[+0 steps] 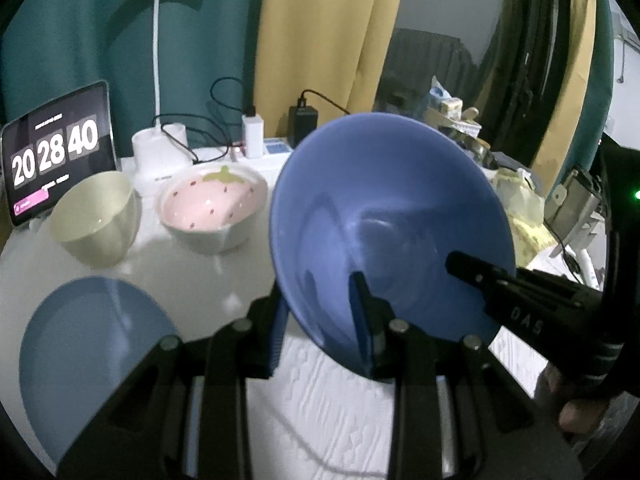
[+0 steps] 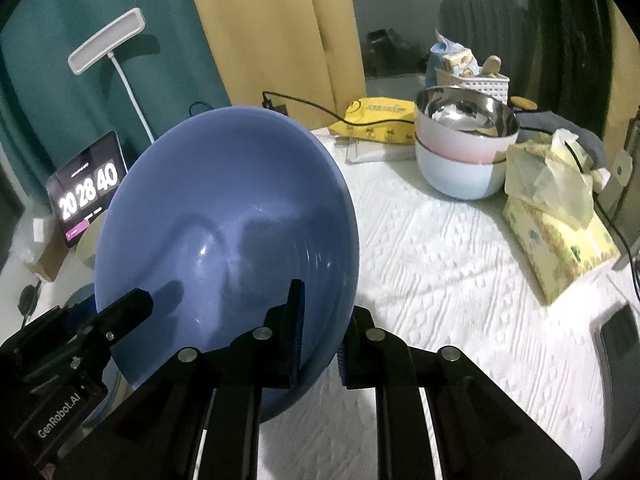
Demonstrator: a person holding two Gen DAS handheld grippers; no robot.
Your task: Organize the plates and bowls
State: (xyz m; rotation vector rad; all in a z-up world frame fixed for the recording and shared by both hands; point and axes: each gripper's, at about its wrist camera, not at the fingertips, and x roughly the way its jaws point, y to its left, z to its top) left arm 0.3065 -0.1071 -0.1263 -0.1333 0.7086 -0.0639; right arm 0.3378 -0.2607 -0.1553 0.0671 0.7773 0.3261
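White surface (image 2: 460, 264) carries bowls far left; above it both grippers, left (image 1: 320, 320) and right (image 2: 320, 328), clamp the tilted blue bowl's (image 1: 384, 208) near rim.

Dim, soft focus, fisheye edges dark, warped.

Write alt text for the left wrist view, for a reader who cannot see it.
Both grippers, the left gripper and the right gripper, clamp the rim of a tilted blue bowl above a white table. Behind it stand a strawberry-pattern bowl and a cream cup, with a light blue plate nearer and a tablet clock at the back.
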